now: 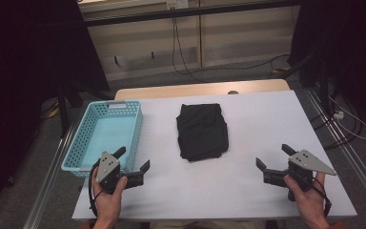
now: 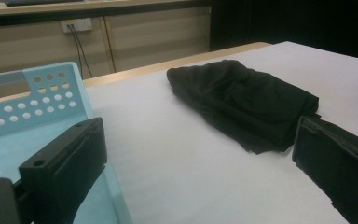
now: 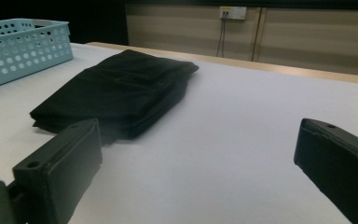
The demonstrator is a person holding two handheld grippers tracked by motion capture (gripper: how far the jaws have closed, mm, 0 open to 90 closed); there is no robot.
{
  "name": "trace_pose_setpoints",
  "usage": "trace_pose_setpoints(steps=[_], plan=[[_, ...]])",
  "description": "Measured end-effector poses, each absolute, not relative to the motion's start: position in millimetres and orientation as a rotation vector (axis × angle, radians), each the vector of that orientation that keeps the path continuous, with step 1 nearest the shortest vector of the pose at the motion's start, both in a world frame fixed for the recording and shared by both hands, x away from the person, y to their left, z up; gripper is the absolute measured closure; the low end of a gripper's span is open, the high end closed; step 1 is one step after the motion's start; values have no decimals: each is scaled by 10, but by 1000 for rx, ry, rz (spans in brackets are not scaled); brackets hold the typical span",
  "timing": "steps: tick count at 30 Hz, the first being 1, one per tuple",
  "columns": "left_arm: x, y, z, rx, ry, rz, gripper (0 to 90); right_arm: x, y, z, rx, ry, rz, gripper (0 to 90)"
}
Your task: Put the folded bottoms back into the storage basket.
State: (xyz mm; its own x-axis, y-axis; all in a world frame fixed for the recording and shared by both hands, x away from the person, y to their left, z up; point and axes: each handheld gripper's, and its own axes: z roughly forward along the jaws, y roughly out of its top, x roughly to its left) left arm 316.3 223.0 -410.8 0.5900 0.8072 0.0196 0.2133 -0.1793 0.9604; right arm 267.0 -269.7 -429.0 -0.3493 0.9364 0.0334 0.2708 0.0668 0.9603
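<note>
Black folded cloth lies mid-tabletop, right of the turquoise basket. The left tongs and right tongs hover near the front edge, both spread wide, pinching nothing, well apart from the cloth.

A lab-like recording room: a white-topped table flanked by black curtains, loose cables on grey floor, wall sockets.
</note>
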Motion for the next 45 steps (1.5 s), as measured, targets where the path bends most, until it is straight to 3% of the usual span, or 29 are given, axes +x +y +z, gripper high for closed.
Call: trace_pose_setpoints(steps=[45], plan=[[3114,2216,-4109,1761,837,684,34,2895,-2247,-4294,1035,2121,1342,77]])
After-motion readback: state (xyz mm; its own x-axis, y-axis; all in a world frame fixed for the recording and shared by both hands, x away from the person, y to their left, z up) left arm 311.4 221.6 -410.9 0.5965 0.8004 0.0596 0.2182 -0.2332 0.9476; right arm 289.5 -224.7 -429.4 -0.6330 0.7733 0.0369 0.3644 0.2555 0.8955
